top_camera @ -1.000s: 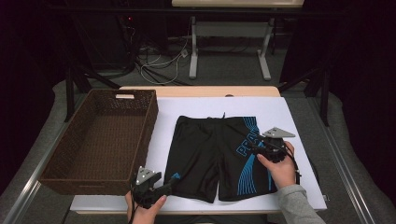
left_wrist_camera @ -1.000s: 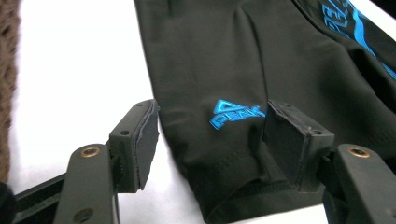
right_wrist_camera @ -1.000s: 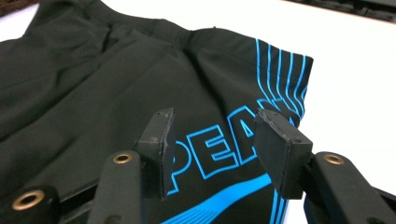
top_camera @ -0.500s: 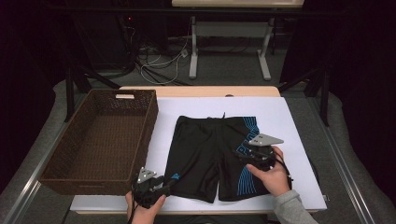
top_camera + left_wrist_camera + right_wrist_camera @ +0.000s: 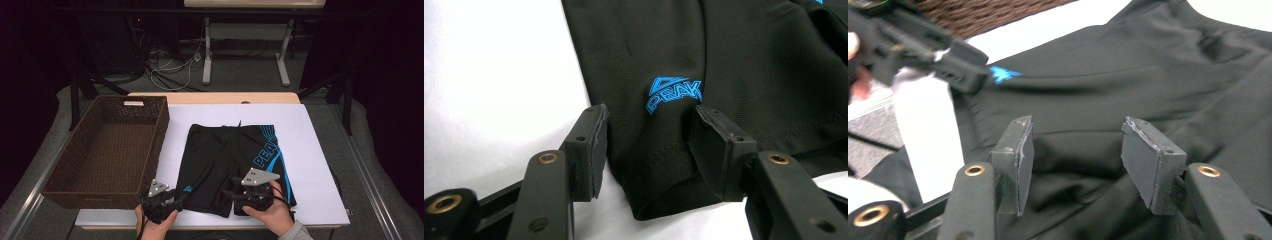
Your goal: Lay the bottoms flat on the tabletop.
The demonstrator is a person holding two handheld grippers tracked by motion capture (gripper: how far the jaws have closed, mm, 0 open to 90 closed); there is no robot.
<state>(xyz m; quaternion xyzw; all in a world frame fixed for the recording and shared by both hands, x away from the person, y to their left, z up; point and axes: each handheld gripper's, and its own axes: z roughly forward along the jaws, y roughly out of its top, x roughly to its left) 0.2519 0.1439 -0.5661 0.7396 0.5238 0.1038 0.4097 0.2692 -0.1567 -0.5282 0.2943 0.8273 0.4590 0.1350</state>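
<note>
Black stretch swim shorts with blue print [image 5: 232, 167] flat near the worktop's front edge, left tongs [image 5: 646, 150] gaping astride a leg hem, right tongs [image 5: 1075, 157] gaping above bunched cloth: risk of pinching one layer only, dragging everything crooked.

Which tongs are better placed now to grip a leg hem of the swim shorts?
Probably the left tongs: open, they straddle the hem corner of the swim shorts just below the small blue PEAK logo. The right tongs, also open, point at wrinkled fabric further inside the shorts.
</note>
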